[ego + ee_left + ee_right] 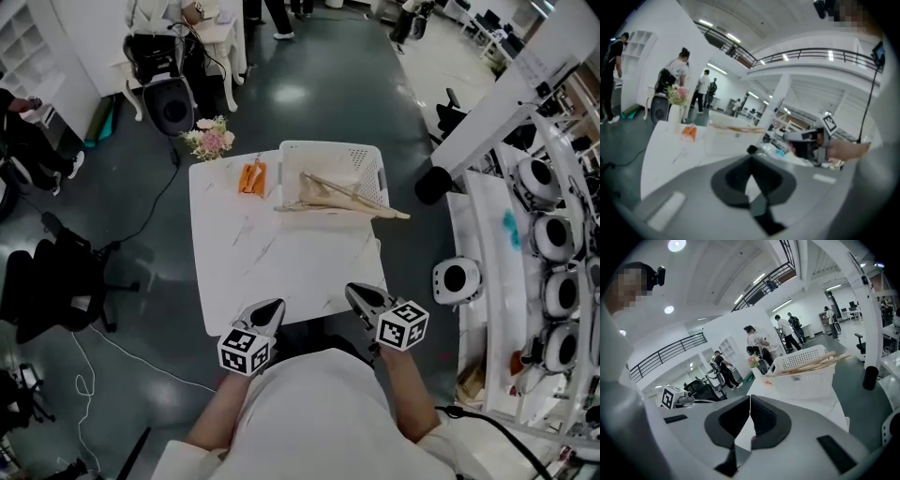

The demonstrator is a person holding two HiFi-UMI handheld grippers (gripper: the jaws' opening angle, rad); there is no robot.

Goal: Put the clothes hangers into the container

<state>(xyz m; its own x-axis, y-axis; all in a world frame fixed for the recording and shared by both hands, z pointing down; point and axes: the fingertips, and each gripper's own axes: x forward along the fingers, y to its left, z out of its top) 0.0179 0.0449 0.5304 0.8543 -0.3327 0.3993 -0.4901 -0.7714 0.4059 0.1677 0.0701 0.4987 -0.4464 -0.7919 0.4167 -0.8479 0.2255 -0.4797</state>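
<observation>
Resting hangers (339, 199): we log them piled in the white basket (367, 167), far side of the table (248, 262).
Left gripper (274, 306): clenched, empty, near edge.
Right gripper (355, 292): clenched, empty, near edge.

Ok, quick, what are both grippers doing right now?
Left gripper: closed, holding nothing.
Right gripper: closed, holding nothing.

Bright overhead ceiling lights, fisheye-warped edges, soft blur in gripper views.

The clothes hangers (337, 199) are tan, the container (328, 146) white and perforated, the table (281, 272) white, the flowers (211, 139) pink.
</observation>
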